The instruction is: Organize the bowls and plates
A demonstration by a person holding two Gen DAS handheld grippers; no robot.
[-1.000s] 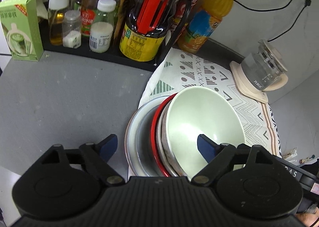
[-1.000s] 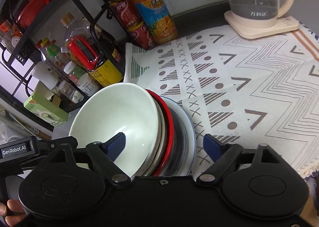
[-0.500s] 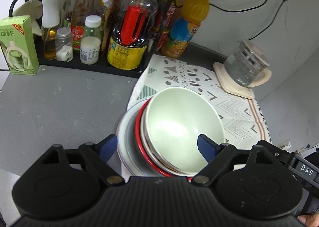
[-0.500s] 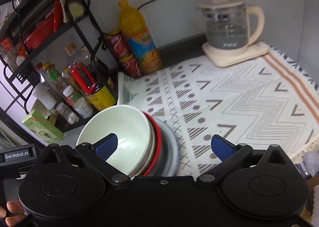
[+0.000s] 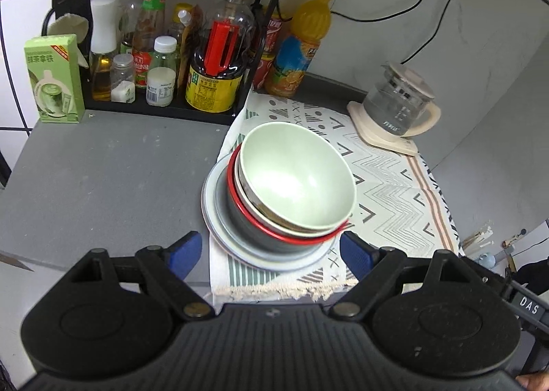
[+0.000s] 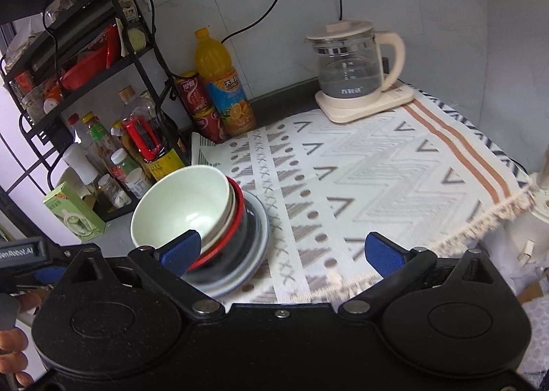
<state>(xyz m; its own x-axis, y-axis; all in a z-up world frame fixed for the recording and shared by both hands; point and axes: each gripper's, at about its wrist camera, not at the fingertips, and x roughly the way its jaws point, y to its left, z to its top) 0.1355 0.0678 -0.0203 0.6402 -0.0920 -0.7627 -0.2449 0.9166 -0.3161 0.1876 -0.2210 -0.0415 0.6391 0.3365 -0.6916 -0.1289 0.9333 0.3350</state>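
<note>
A pale green bowl (image 5: 298, 178) tops a stack of bowls, with a white bowl, a red-rimmed dark bowl (image 5: 260, 233) and a wide grey-blue plate (image 5: 219, 236) under it. The stack leans a little and stands on the patterned cloth (image 5: 387, 192) near the counter's front edge. It also shows in the right wrist view (image 6: 182, 209). My left gripper (image 5: 271, 252) is open and empty, just in front of the stack. My right gripper (image 6: 284, 252) is open and empty, above the stack's right side.
A black rack (image 5: 164, 106) with oil and sauce bottles stands at the back left, with a green carton (image 5: 55, 79) beside it. An orange juice bottle (image 6: 223, 82), red cans (image 6: 199, 103) and a glass kettle (image 6: 353, 72) line the back wall. Grey counter (image 5: 103, 178) lies left of the cloth.
Both grippers have pulled back and up from the stack; their fingers no longer reach around the bowls. The stack stays in place.
</note>
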